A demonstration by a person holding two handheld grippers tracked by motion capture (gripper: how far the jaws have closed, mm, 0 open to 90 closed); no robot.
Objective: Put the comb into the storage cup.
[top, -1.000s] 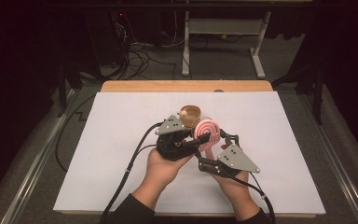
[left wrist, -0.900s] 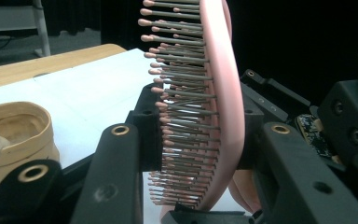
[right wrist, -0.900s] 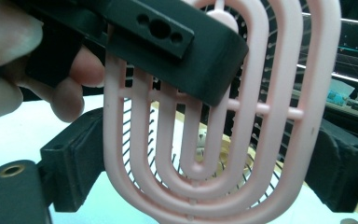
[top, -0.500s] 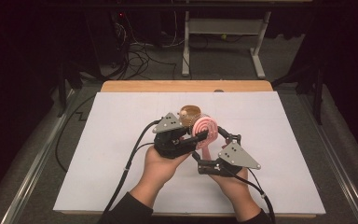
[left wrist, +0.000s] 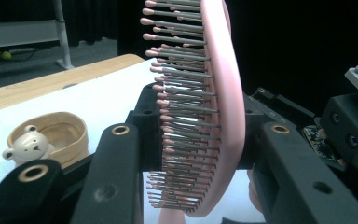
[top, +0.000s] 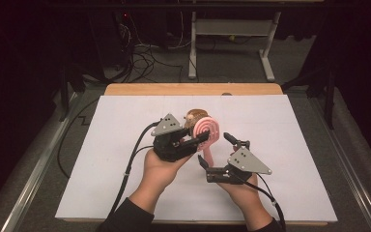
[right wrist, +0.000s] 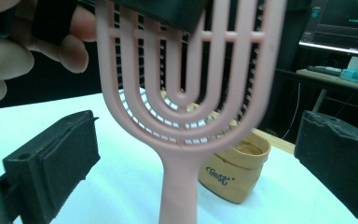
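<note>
From the high view, the left gripper (top: 200, 139) is clamped on the head of a pink hairbrush (top: 208, 130) held up above the white table (top: 101, 169), its handle hanging down toward the right gripper (top: 215, 150), whose jaws stand wide apart on either side of that handle; a tan cup (top: 196, 115) sits just behind the brush. In the left gripper view the brush (left wrist: 223, 93) stands on edge between the two black jaws, bristles facing left — the tan cup (left wrist: 67, 135) with a small bear figure (left wrist: 25, 145) rests on the table beyond; in the right gripper view the brush's slotted back (right wrist: 182, 93) fills the middle, handle pointing down between the two spread, untouching jaws, with the cup (right wrist: 235, 170) behind it.
</note>
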